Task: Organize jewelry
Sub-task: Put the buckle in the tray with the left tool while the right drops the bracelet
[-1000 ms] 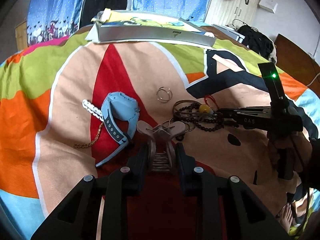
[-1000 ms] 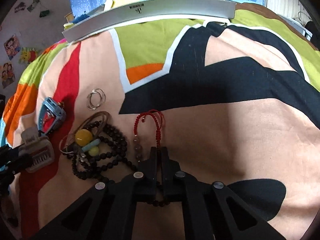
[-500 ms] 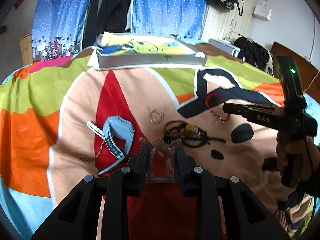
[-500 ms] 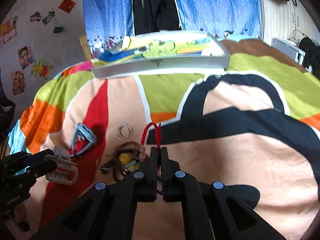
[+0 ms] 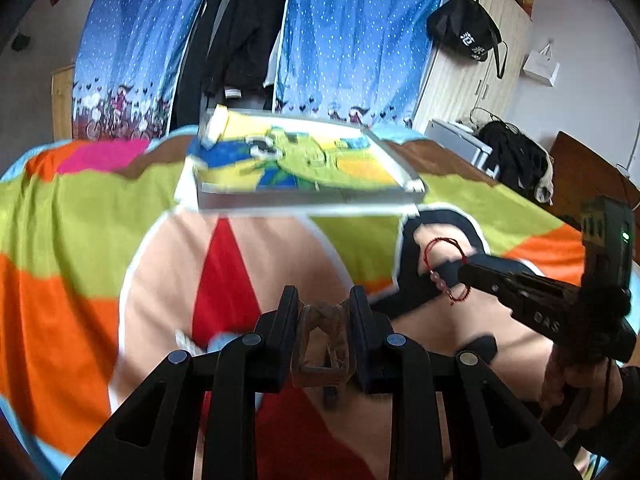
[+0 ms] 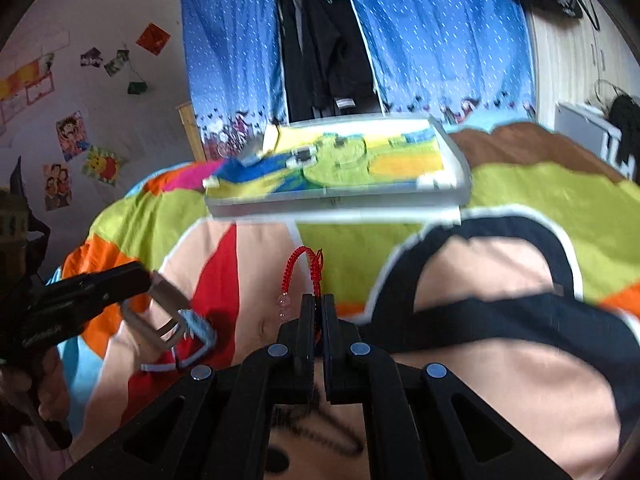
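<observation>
Bedroom with blue dotted curtains (image 5: 360, 40), dark clothes hanging between them, posters on the left wall. Bed covered by a bright patchwork bedspread (image 5: 80, 220) in orange, green, red, peach and black. Far across the bed, a shallow grey tray (image 5: 308, 196) lined with a yellow-green cartoon print, blurred in both views.

Left tongs (image 5: 322, 300) raised above the bedspread, closed partway onto a brown hair claw clip (image 5: 320, 344), clip pinched between the two fingers. Same tongs seen from the right wrist view at lower left (image 6: 150, 280), clip (image 6: 160, 320) jutting from the tip, a hand (image 6: 24, 392) on the handle.

Right tongs (image 6: 318, 304) clamped nearly together on a red cord bracelet (image 6: 304, 268), loop standing above the tips, pale pink beads hanging on its left strand. From the left wrist view, right tongs (image 5: 464, 270) off to the right, bracelet (image 5: 444, 268) dangling from the tip over a black patch of bedspread, green light lit on the handle.

Light blue watch (image 6: 196, 332) lying on the red patch below the clip, partly hidden, blurred.
</observation>
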{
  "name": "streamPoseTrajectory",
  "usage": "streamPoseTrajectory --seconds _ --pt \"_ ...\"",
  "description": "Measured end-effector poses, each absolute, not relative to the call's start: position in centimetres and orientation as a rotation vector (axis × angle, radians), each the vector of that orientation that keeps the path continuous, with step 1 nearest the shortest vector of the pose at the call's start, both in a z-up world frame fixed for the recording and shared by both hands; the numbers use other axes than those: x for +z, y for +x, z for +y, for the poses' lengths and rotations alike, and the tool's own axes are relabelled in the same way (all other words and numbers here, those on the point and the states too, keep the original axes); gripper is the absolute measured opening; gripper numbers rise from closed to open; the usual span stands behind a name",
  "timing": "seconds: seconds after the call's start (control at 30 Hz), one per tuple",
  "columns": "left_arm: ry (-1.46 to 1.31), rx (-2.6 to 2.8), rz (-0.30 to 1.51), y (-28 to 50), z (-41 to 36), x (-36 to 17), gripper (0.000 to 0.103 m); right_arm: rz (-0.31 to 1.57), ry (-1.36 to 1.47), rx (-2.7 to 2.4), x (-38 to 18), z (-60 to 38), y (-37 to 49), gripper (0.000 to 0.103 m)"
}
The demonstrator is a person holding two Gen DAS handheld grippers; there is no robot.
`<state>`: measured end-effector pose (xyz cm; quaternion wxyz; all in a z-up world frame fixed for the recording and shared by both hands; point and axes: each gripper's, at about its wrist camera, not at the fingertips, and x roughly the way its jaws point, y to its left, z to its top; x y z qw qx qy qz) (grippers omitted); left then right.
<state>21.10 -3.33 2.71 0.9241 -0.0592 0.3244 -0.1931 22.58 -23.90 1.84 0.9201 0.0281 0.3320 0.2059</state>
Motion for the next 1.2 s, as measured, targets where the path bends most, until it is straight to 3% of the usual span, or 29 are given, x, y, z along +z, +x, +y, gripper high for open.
streamPoseTrajectory --seconds 0.27,0.57,0.6,0.63,0.83,0.9,0.97,1.03,1.1,1.2 --pt "-0.188 -0.346 0.602 31.6 -3.5 5.4 0.022 0.585 0.083 0.449 4.8 -23.5 31.9 0.004" --pt "-0.252 -0.291 0.633 40.1 -3.0 4.3 0.021 0.644 0.127 0.431 0.9 -22.6 39.5 0.004" --pt "-0.254 -0.284 0.639 40.7 -2.9 4.2 0.006 0.654 0.131 0.424 0.4 -22.7 39.8 0.004" --pt "-0.25 -0.276 0.651 41.2 -2.9 4.0 0.003 0.659 0.136 0.421 0.1 -22.7 40.0 0.004" --pt "-0.241 -0.218 0.725 43.6 -3.0 2.1 0.003 0.669 0.126 0.418 -0.5 -22.4 40.0 0.007" --pt "-0.274 -0.201 0.707 43.1 -2.2 2.2 0.004 0.663 0.12 0.426 -0.2 -22.5 39.6 0.013" --pt "-0.28 -0.183 0.698 42.3 -1.6 2.4 0.013 0.652 0.12 0.421 0.3 -22.7 39.2 0.031" --pt "-0.282 -0.169 0.691 41.2 -1.1 2.9 0.044 0.64 0.132 0.423 0.8 -23.0 38.5 0.038" --pt "-0.294 -0.165 0.643 39.4 -0.5 3.7 0.054 0.626 0.13 0.419 1.6 -23.2 37.5 0.042" --pt "-0.293 -0.153 0.586 36.4 0.1 5.2 0.072 0.591 0.124 0.418 3.3 -23.6 35.4 0.059"
